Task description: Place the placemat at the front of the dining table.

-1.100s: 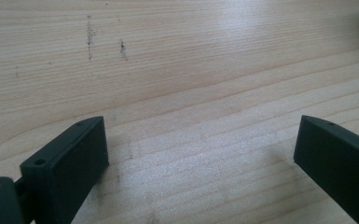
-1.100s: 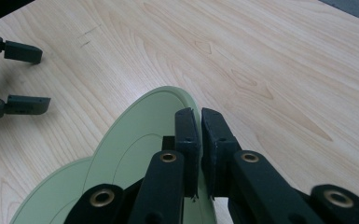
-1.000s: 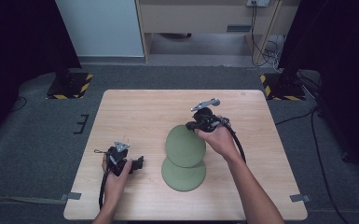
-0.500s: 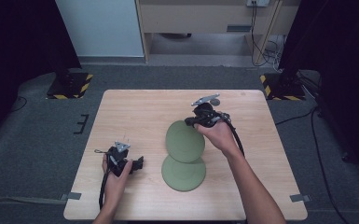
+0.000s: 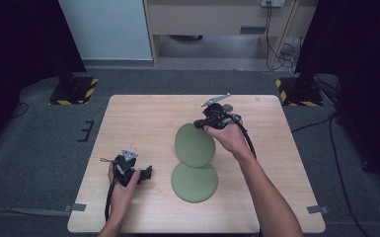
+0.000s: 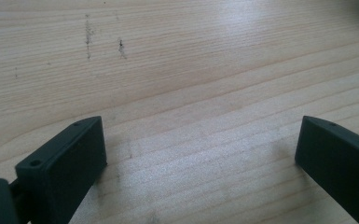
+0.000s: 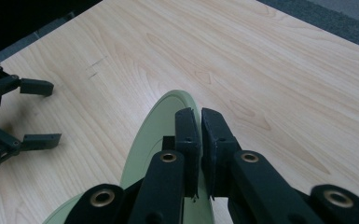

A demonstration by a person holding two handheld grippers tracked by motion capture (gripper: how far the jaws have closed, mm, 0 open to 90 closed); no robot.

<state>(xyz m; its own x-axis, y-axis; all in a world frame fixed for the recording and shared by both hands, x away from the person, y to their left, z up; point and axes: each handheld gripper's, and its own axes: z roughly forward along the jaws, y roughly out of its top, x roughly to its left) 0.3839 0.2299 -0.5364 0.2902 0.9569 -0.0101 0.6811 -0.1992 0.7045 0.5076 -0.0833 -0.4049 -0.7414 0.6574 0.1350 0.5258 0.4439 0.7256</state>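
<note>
My right gripper (image 5: pixel 201 124) is shut on the far rim of a green plate (image 5: pixel 194 144) and holds it tilted above the table's middle. In the right gripper view the two jaws (image 7: pixel 198 114) pinch the plate's pale green rim (image 7: pixel 156 126). A second green plate (image 5: pixel 194 181) lies flat on the wood just nearer to me, its far edge under the held one. My left gripper (image 5: pixel 147 173) rests on the table at the left, open. Its jaws (image 6: pixel 198 140) stand wide apart over bare wood with nothing between them.
The wooden table (image 5: pixel 143 118) has bare room at the far left and along the right side. The left gripper (image 7: pixel 46 113) lies at the left edge of the right gripper view. Grey floor surrounds the table.
The held plate has shifted a little toward the far side, uncovering more of the flat plate. The left gripper has stayed where it was.
</note>
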